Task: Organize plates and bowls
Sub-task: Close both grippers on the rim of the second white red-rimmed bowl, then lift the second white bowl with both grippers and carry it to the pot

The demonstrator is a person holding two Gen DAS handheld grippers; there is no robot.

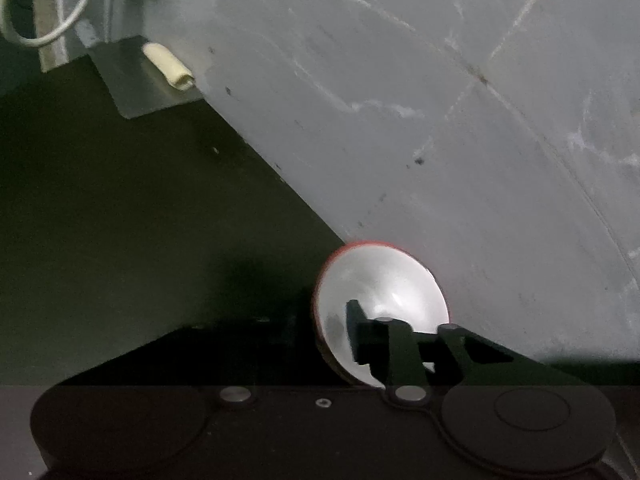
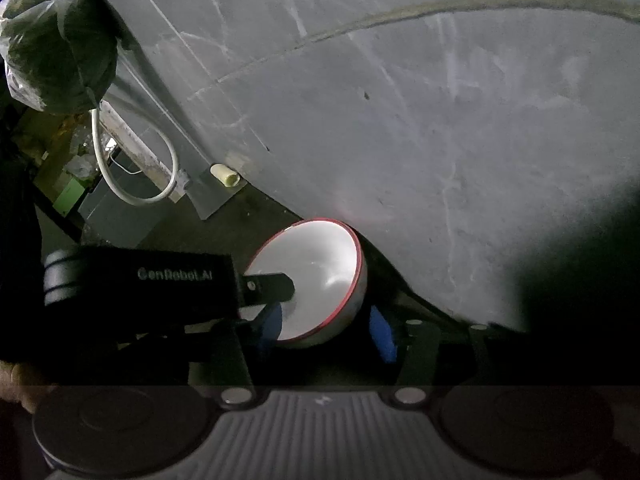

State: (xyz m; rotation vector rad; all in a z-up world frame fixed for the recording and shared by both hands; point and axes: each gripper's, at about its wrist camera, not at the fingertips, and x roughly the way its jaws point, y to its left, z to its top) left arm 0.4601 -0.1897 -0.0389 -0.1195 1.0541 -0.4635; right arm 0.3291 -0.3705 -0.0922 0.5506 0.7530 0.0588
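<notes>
The bowl is white inside and out, with a thin red line around its rim. The wall is grey, streaked with pale white scratches and a few dark specks. The countertop is dark, almost black-green. Both grippers are black; the right gripper has blue pads. A white cable loops near a cream-coloured tube.

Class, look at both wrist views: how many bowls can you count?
1. A white, red-rimmed bowl sits tilted against the grey wall, with both the left gripper and the right gripper at it. Others may lie out of view.
</notes>
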